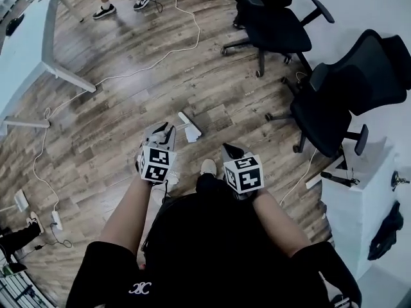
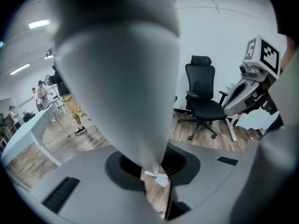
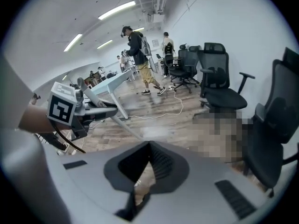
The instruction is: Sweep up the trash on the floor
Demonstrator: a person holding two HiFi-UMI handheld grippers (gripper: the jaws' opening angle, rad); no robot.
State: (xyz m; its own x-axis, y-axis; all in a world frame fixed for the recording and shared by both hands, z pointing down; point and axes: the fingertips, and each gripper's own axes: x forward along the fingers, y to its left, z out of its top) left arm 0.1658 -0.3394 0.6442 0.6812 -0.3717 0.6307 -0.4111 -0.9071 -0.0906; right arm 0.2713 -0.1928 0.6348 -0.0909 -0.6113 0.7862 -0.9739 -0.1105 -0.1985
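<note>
White scraps of trash [image 1: 190,128] lie on the wooden floor just ahead of both grippers. In the left gripper view the scraps [image 2: 157,177] show through the gap below the jaws. My left gripper [image 1: 163,133] [image 2: 159,183] is shut on a pale grey handle [image 2: 126,78], which fills that view as a blurred tapering shape. From the right gripper view, a thin grey rod [image 3: 117,123] runs from the left gripper [image 3: 96,111] down toward the floor. My right gripper [image 1: 231,151] [image 3: 139,192] sits beside it, jaws together, nothing seen between them.
Two black office chairs [image 1: 276,24] [image 1: 343,104] stand ahead and to the right. A white table [image 1: 26,50] is at the left, with white cables [image 1: 138,69] across the floor. A white cabinet [image 1: 359,201] is close on the right. A person's feet [image 1: 106,9] are at the far end.
</note>
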